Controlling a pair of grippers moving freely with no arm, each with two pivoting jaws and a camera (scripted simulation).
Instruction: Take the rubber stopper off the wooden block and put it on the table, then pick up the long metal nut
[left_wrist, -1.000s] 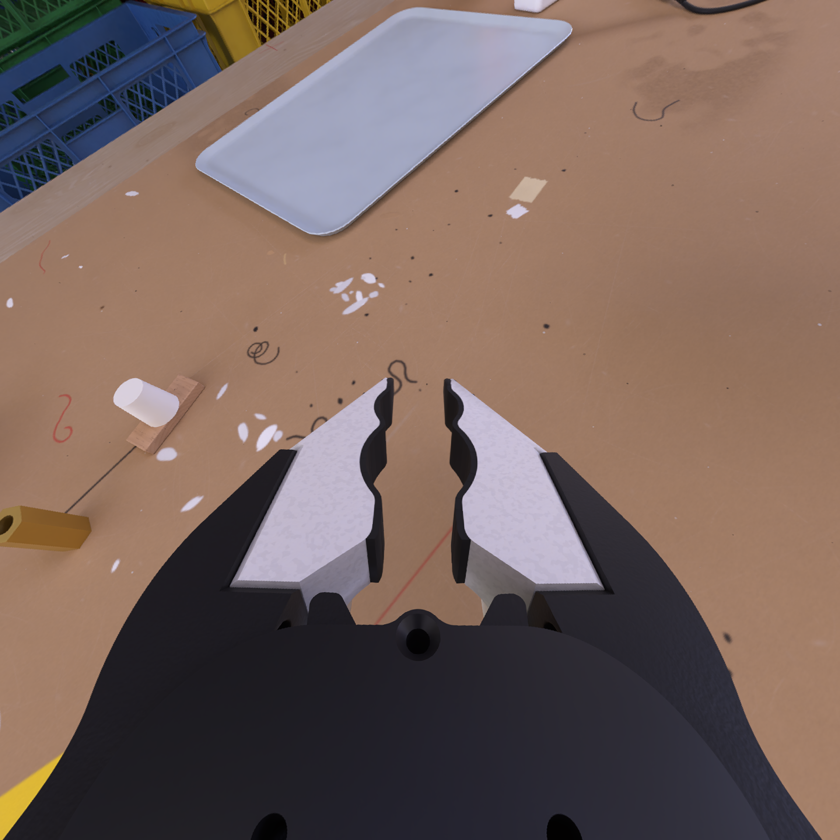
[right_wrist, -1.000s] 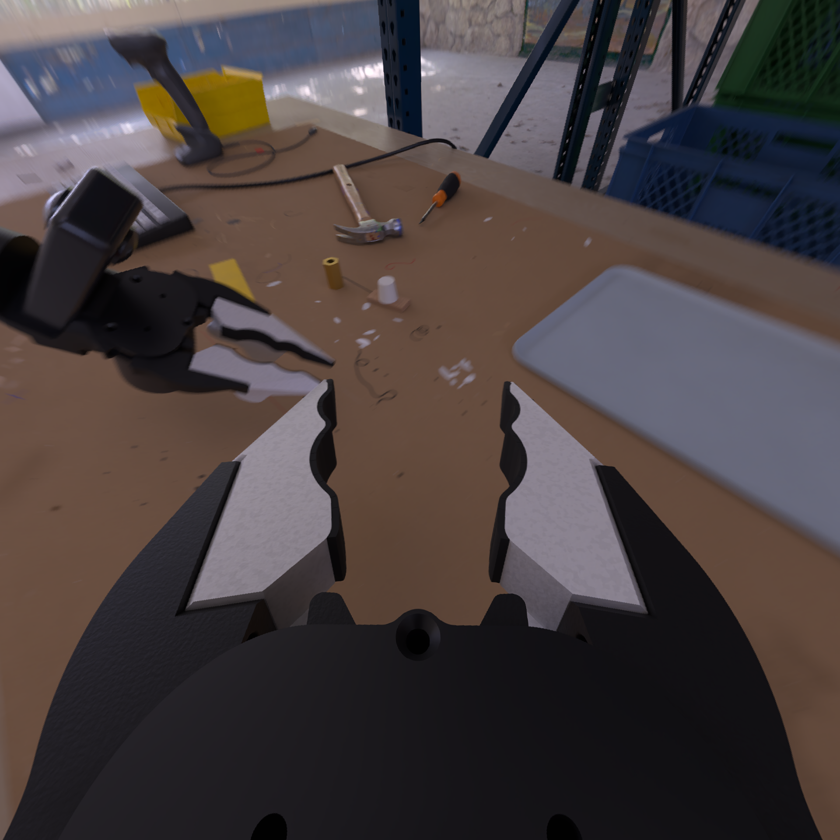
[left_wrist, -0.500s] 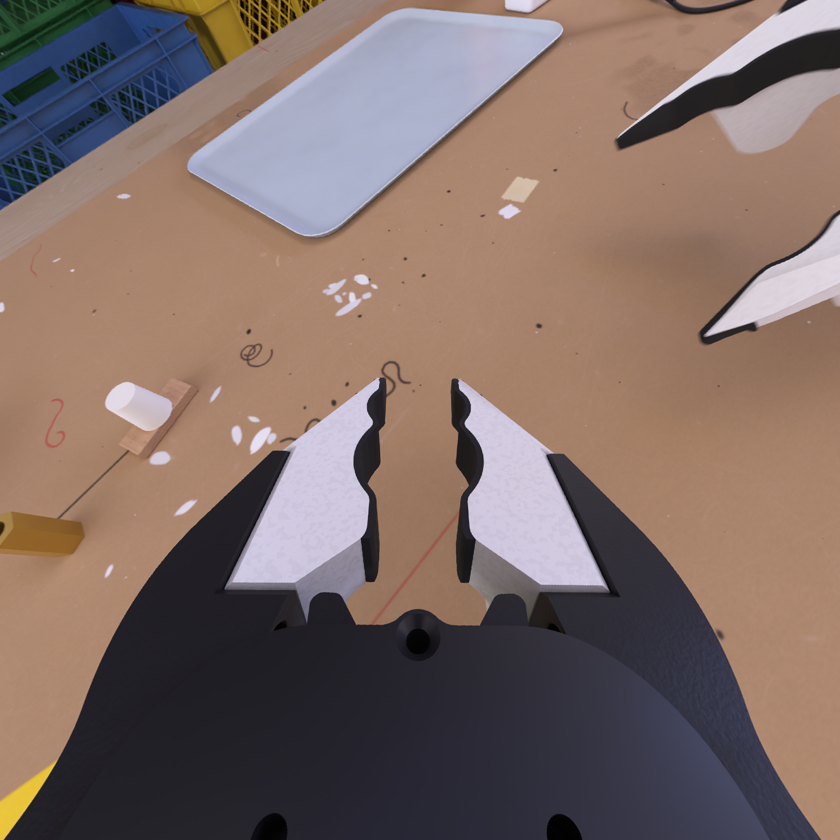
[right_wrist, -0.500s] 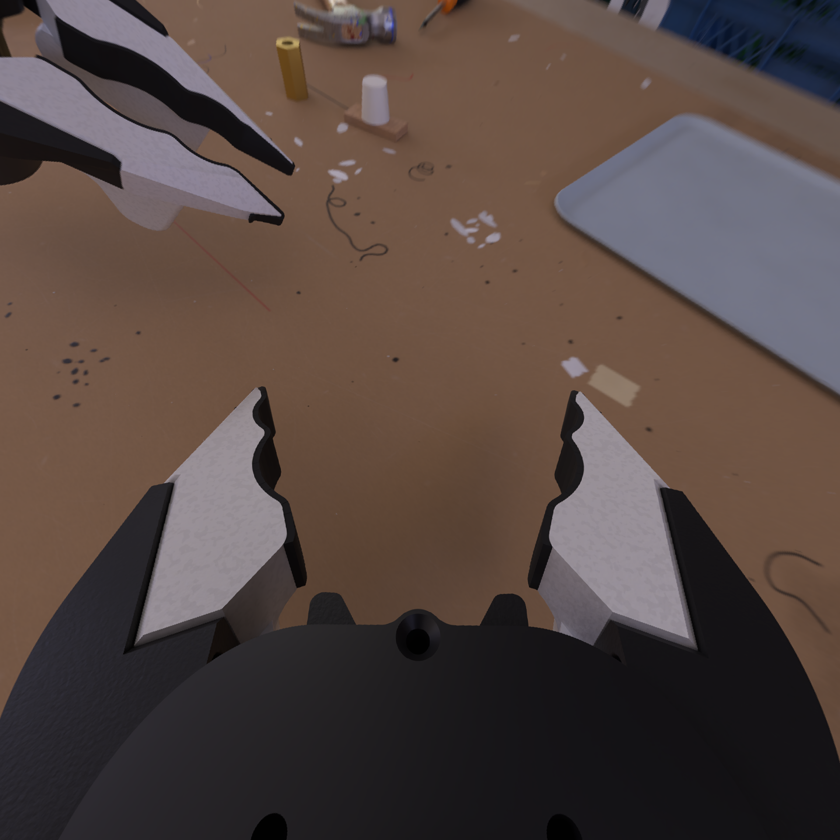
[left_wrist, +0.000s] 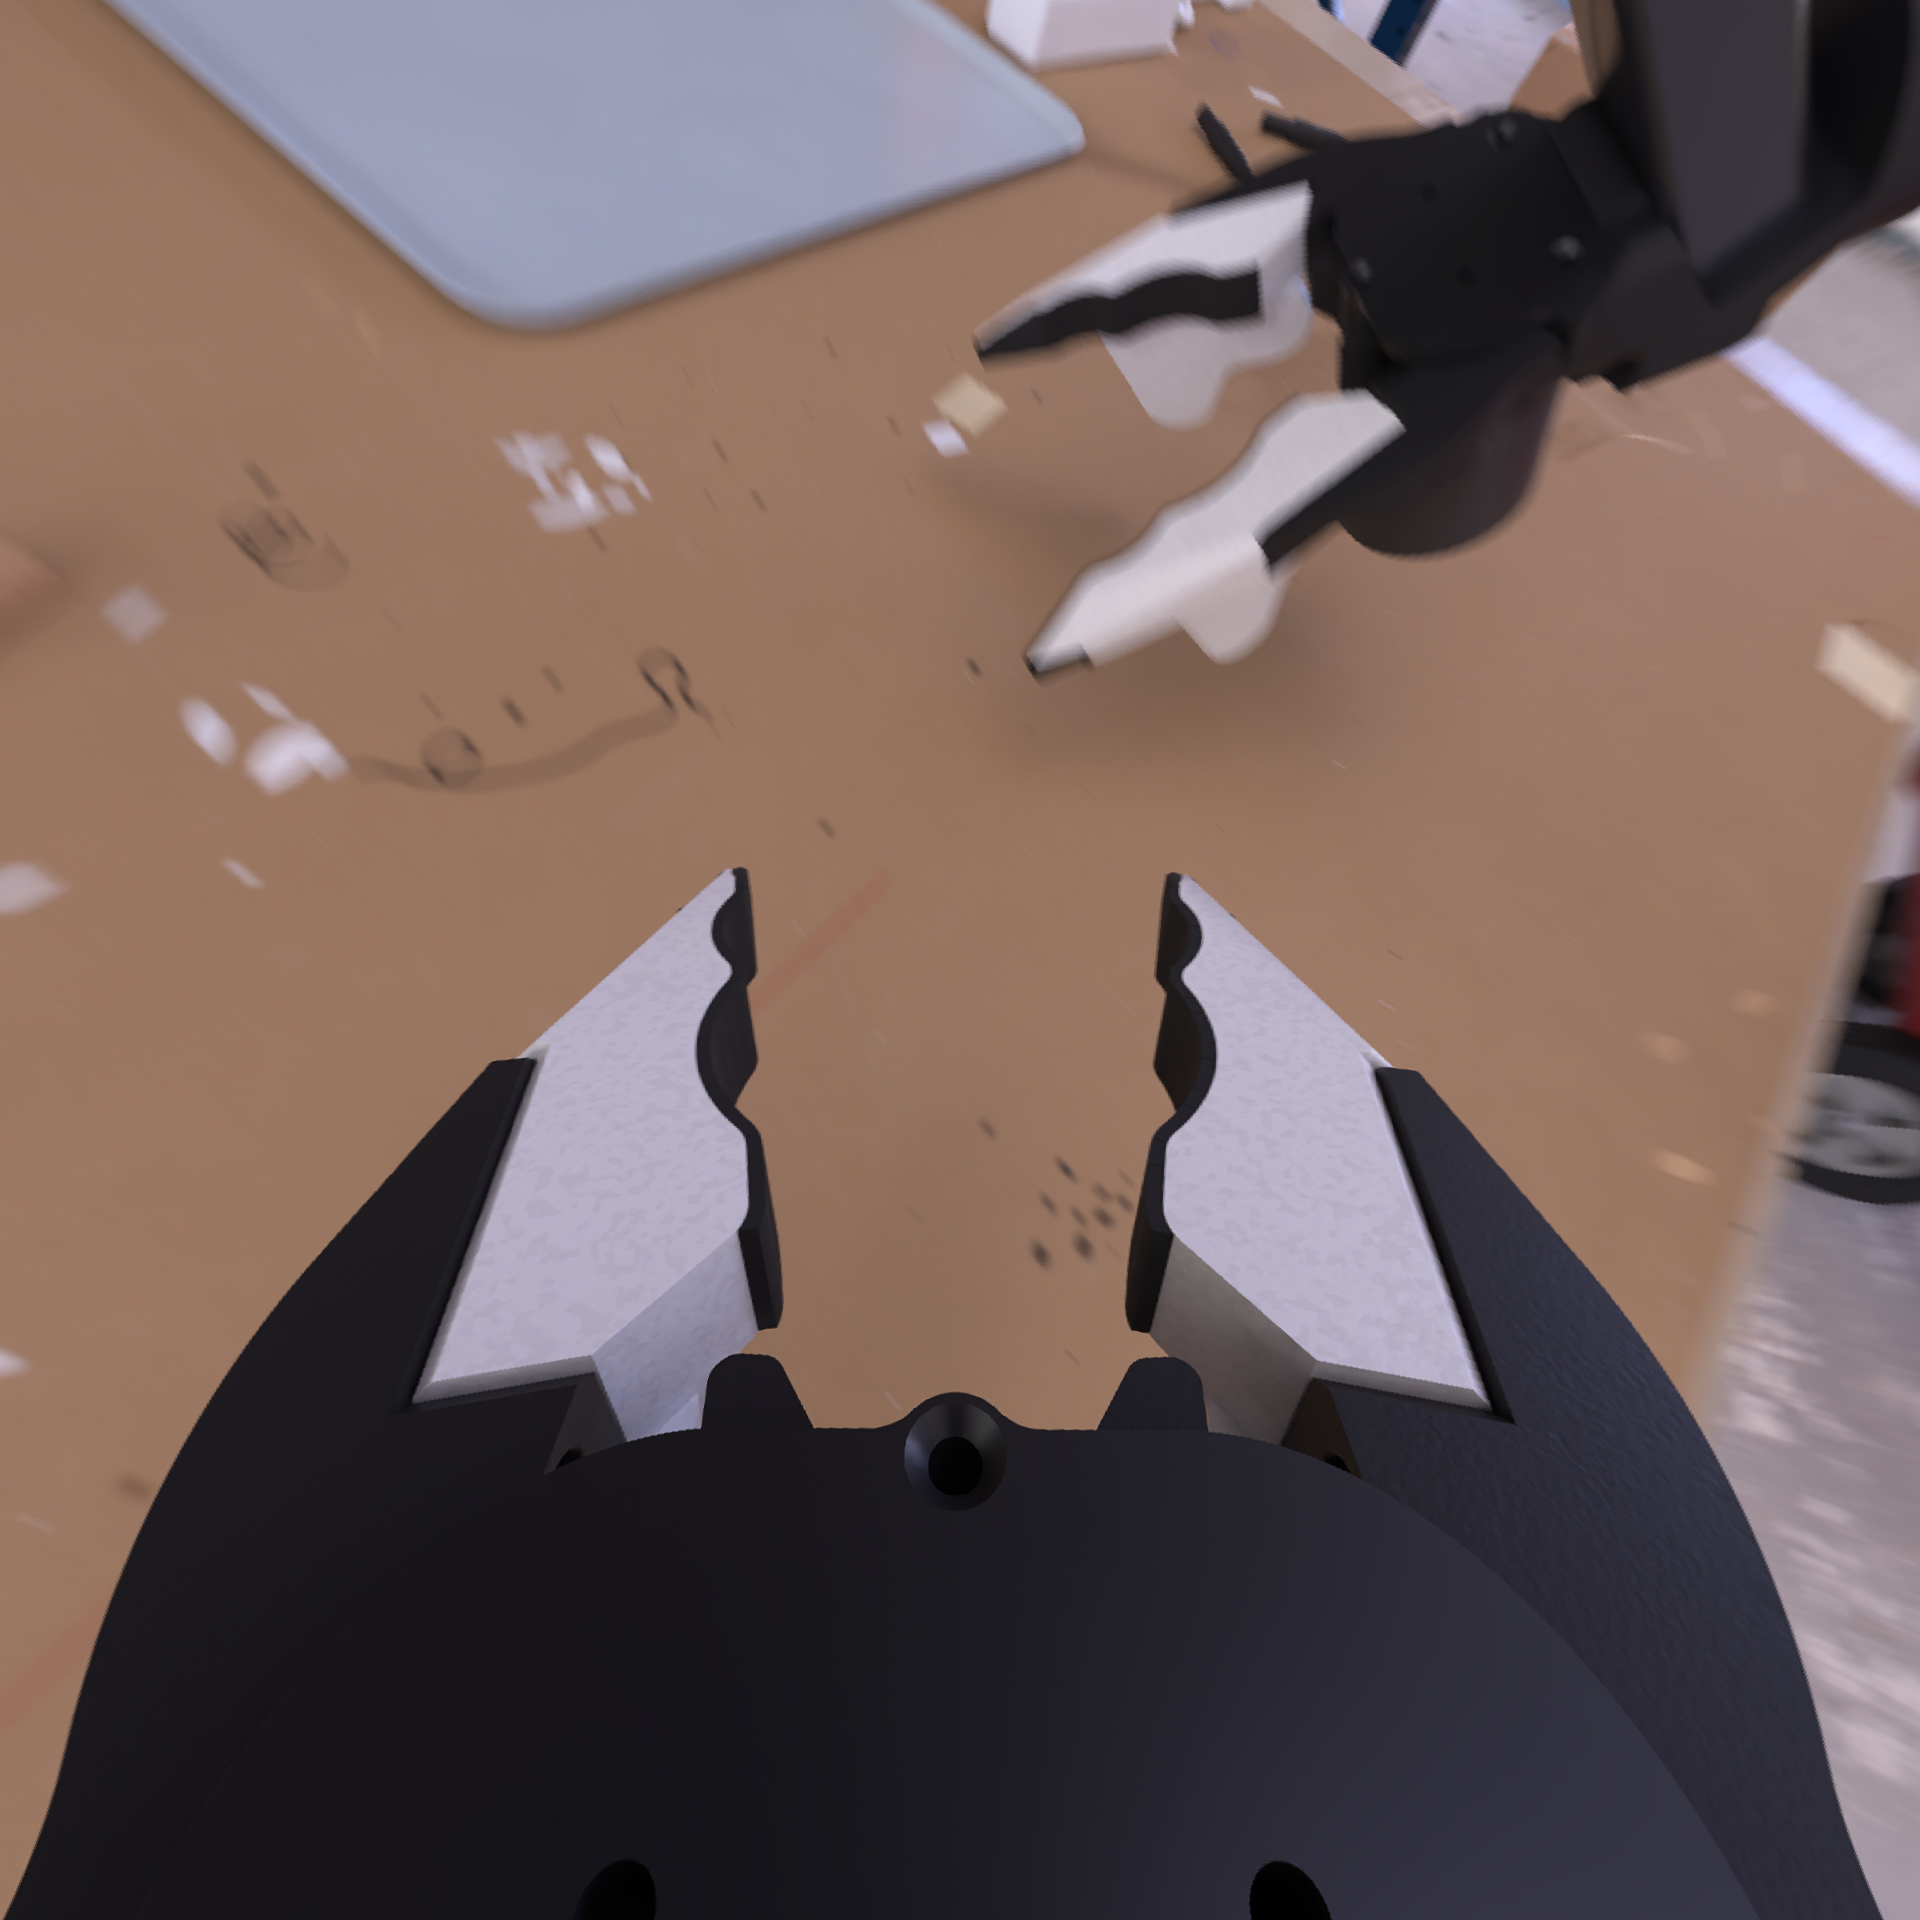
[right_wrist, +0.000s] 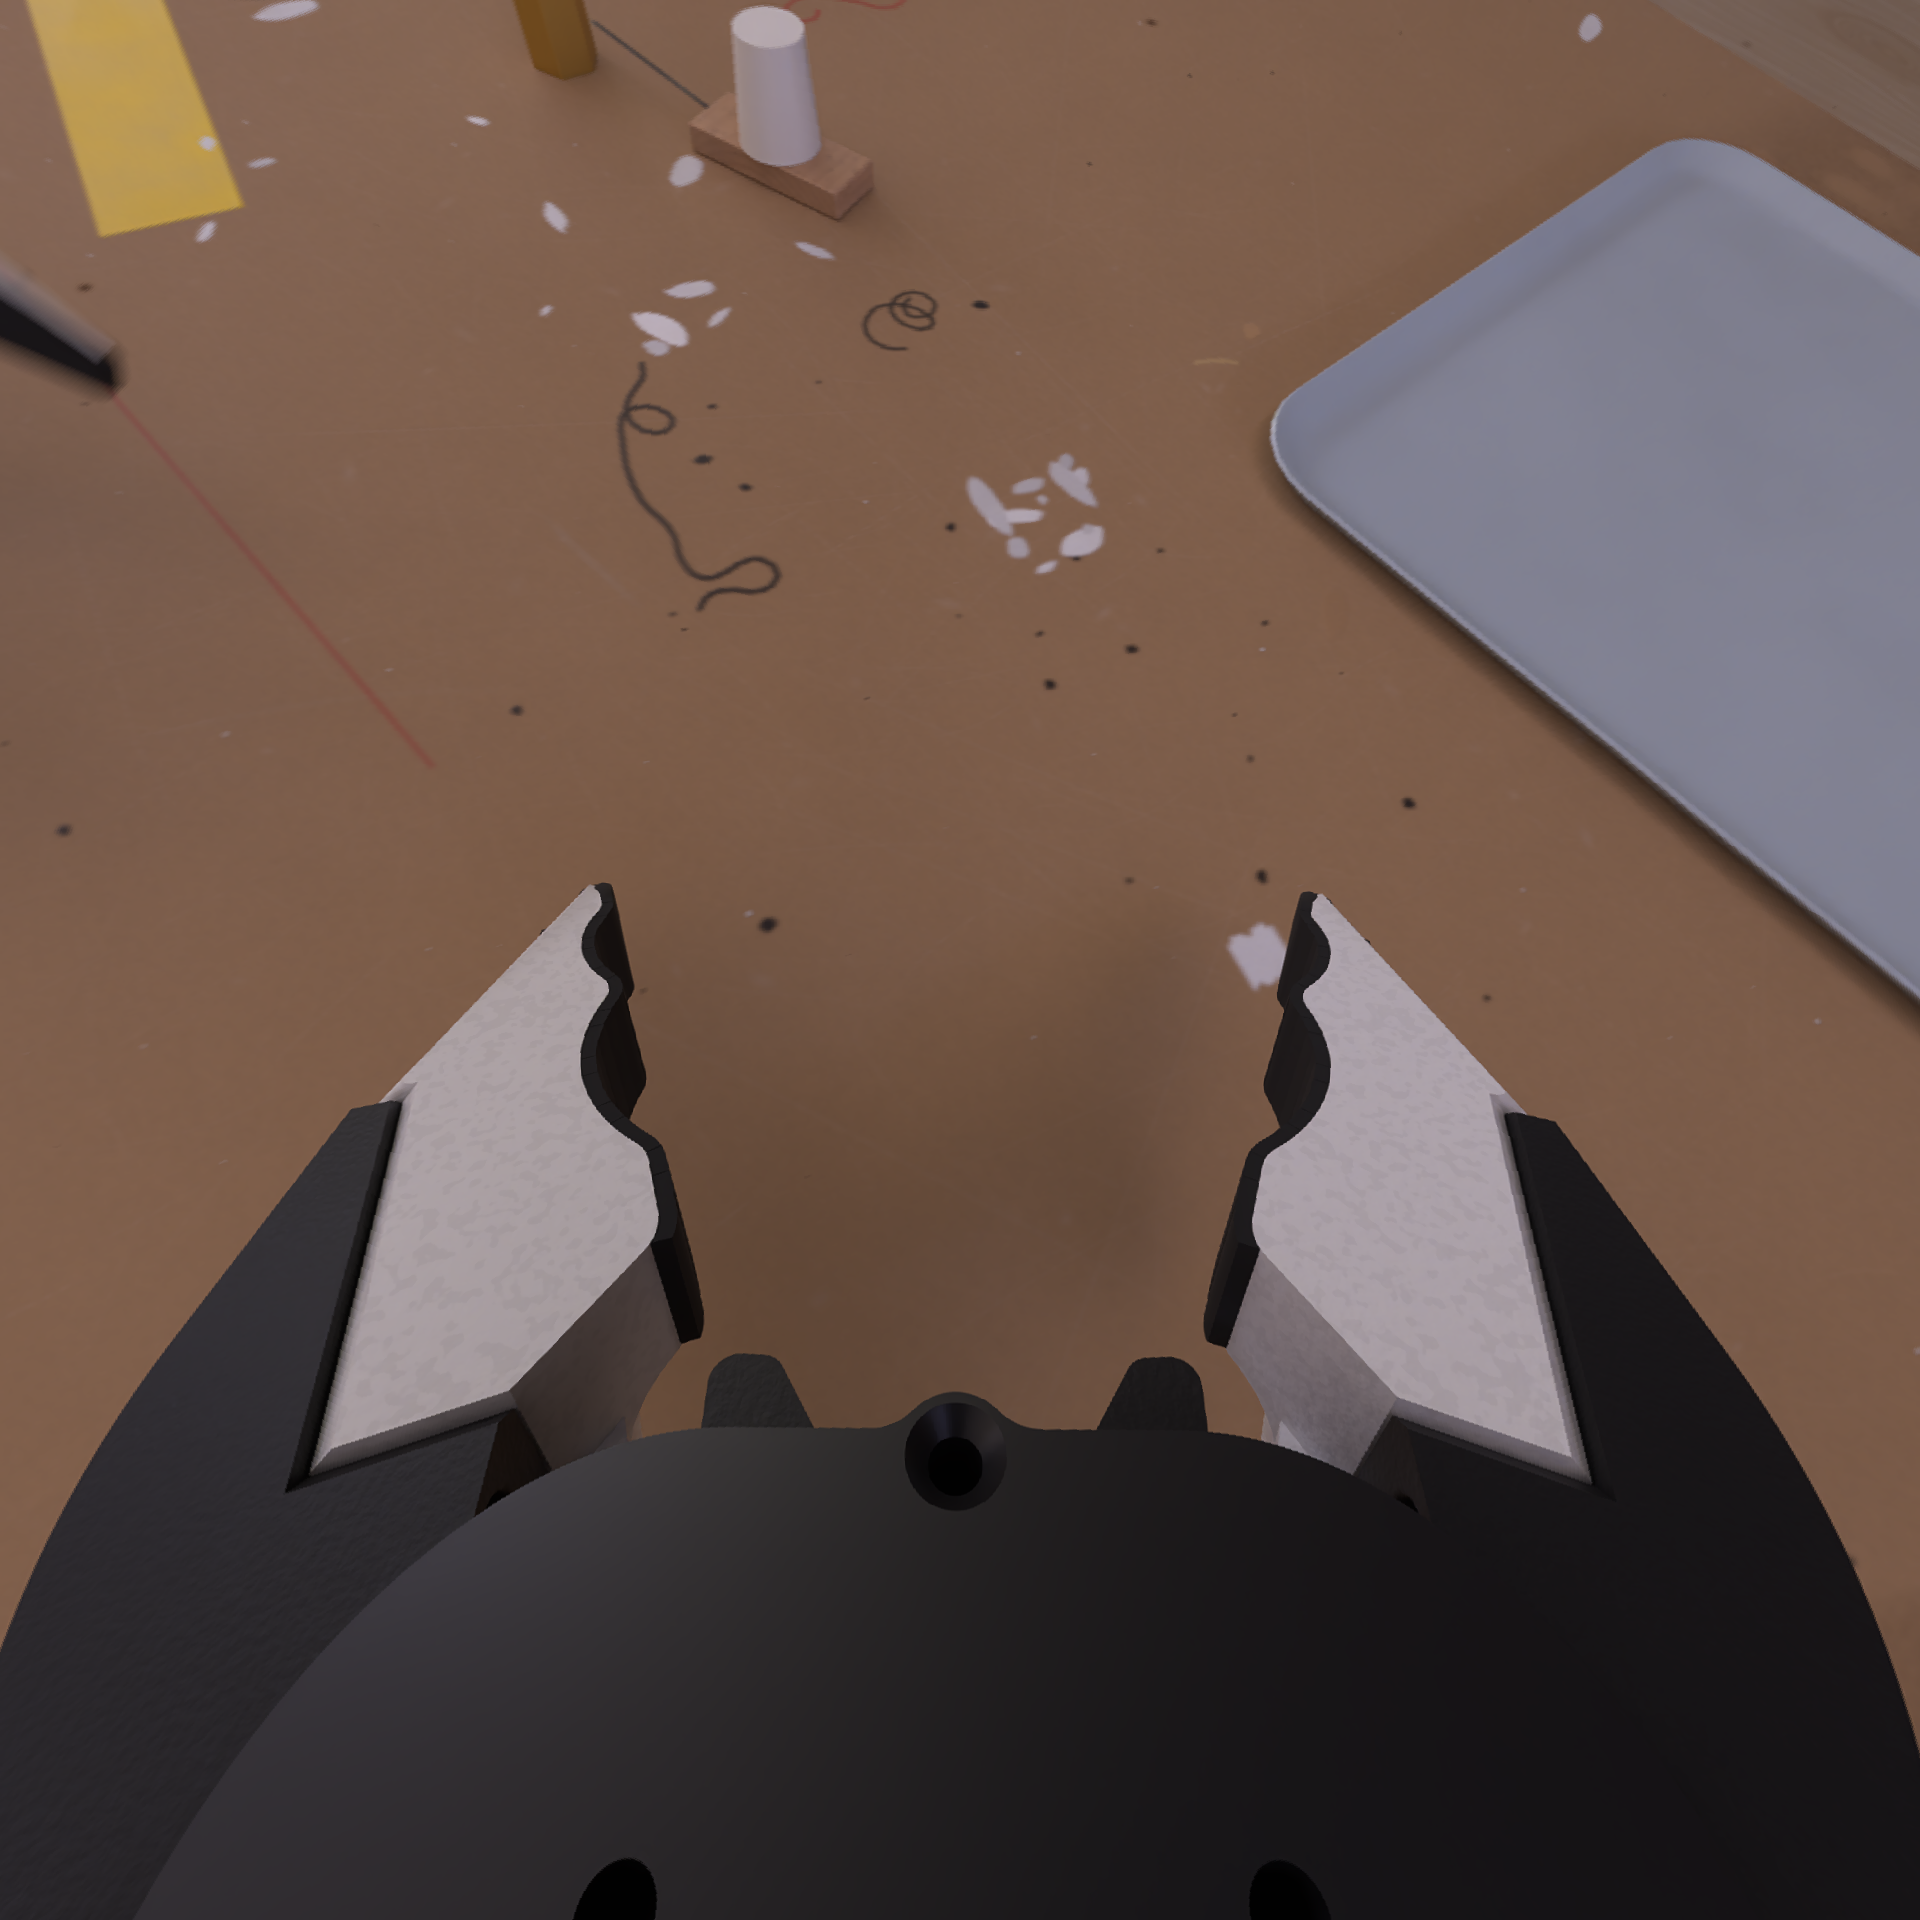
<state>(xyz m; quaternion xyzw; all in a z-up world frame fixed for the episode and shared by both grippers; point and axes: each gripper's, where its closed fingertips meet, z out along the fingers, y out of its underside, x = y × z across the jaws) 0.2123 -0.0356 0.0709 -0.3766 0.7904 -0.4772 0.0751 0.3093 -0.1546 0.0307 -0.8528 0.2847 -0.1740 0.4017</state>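
Note:
In the right wrist view a white rubber stopper (right_wrist: 774, 88) stands upright on a small wooden block (right_wrist: 790, 171) at the top, far ahead of my right gripper (right_wrist: 954, 896). The brass-coloured long nut (right_wrist: 556, 36) stands just left of it, cut off by the top edge. My right gripper is wide open and empty above the bare table. My left gripper (left_wrist: 954, 878) is open and empty; the stopper, block and nut are outside its blurred view. The right gripper also shows in the left wrist view (left_wrist: 1013, 499), open, at the upper right.
A grey tray (right_wrist: 1621, 499) lies on the table to the right; it also shows in the left wrist view (left_wrist: 582, 145). A yellow tape strip (right_wrist: 130, 114) is at the top left. The table's edge (left_wrist: 1808, 935) runs down the right of the left wrist view.
My left gripper opened wider and swung right, so stopper and nut left its view. My right gripper opened wider and moved forward toward the stopper, which now looks larger.

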